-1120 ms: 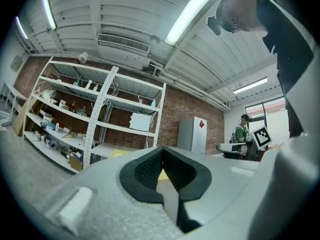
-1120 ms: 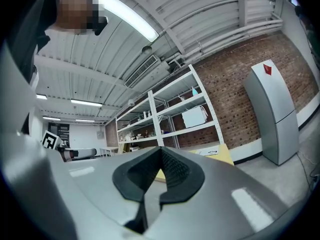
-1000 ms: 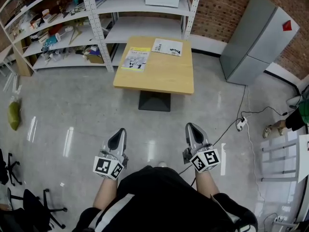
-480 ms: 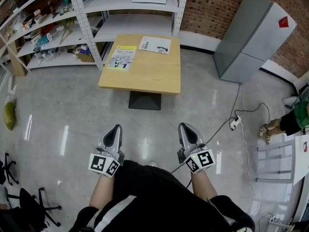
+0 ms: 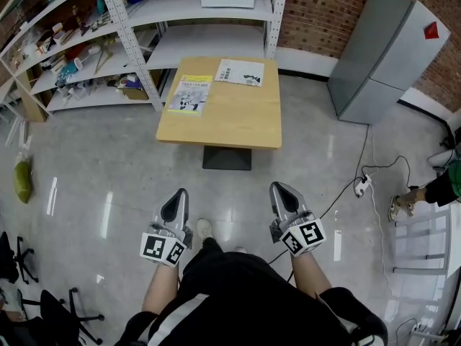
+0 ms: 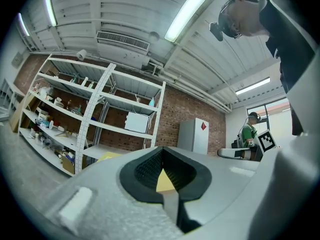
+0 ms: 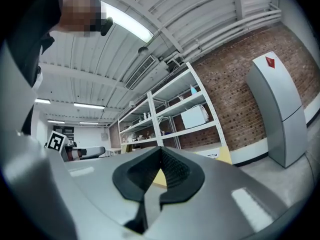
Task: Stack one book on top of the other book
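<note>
Step up to the worktop (image 5: 230,121) well ahead, yellow book (image 5: 190,94) and white book (image 5: 240,72) lying apart on it, then spread left tool (image 5: 176,202) and right tool (image 5: 282,193), both pressed together empty, to lift one.

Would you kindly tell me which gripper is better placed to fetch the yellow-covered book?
Left, probably. The yellow-covered book lies by the left edge of the table, almost straight ahead of the left gripper; the right gripper faces its right side. Both are shut, empty and far from it.
</note>
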